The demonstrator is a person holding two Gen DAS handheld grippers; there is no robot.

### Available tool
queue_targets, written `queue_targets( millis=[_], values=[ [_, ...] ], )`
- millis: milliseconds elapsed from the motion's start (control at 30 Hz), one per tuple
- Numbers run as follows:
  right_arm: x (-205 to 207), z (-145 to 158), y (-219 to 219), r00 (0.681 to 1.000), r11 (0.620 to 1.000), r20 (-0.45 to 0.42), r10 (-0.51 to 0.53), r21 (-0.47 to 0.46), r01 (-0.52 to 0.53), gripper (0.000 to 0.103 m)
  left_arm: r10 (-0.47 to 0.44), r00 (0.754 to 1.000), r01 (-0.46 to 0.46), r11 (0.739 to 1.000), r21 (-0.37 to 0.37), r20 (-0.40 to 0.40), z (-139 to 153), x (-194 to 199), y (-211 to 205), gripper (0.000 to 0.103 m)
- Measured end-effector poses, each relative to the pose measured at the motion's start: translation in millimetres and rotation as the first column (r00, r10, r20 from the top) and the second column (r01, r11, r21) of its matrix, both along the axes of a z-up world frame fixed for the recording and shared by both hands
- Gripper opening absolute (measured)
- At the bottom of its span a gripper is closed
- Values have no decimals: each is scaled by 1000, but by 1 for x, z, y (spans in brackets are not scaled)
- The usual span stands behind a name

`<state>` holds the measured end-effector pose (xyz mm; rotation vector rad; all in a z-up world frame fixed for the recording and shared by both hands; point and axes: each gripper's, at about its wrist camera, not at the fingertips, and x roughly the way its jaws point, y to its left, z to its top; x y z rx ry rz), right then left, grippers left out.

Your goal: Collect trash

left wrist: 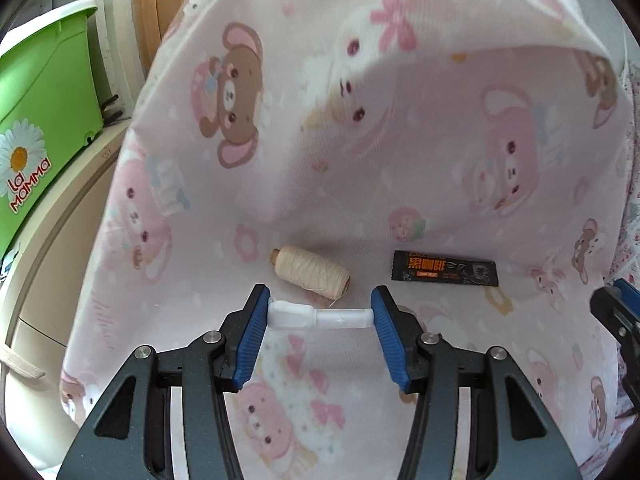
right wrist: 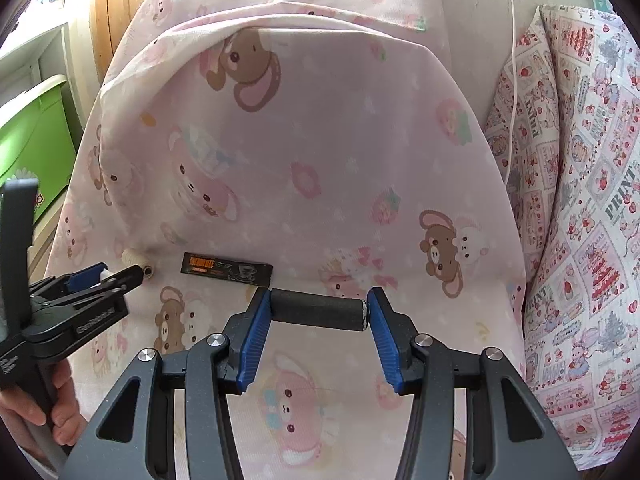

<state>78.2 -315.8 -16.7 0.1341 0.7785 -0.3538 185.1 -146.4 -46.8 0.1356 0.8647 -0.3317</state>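
My left hand-held gripper (left wrist: 320, 316) is clamped end to end on a white plastic piece (left wrist: 318, 316), lifted just above the pink cartoon-print sheet (left wrist: 320, 140). My right hand-held gripper (right wrist: 318, 312) is clamped the same way on a dark cylinder (right wrist: 318, 309). On the sheet just beyond the left gripper I see a cream thread spool (left wrist: 310, 271) lying on its side, and to its right, apart from it, a black sachet (left wrist: 445, 271) lying flat. A green bin (left wrist: 44, 108) stands at far left. A strawberry-print pillow (right wrist: 580, 200) sits at right.
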Motion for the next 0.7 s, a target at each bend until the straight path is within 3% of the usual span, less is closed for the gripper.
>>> queue_targets(
  millis=[433, 467, 700],
  values=[
    [-4, 2, 14, 998, 998, 23, 64, 11, -65, 51, 2, 1000, -1, 1000, -19, 31, 23, -40, 38, 51],
    [-4, 2, 16, 997, 997, 24, 75, 12, -75, 51, 1, 999, -1, 1000, -17, 34, 21, -24, 45, 50],
    [-15, 16, 38, 986, 986, 25, 165, 2, -165, 51, -29, 998, 27, 999, 33, 61, 42, -50, 65, 51]
  ],
)
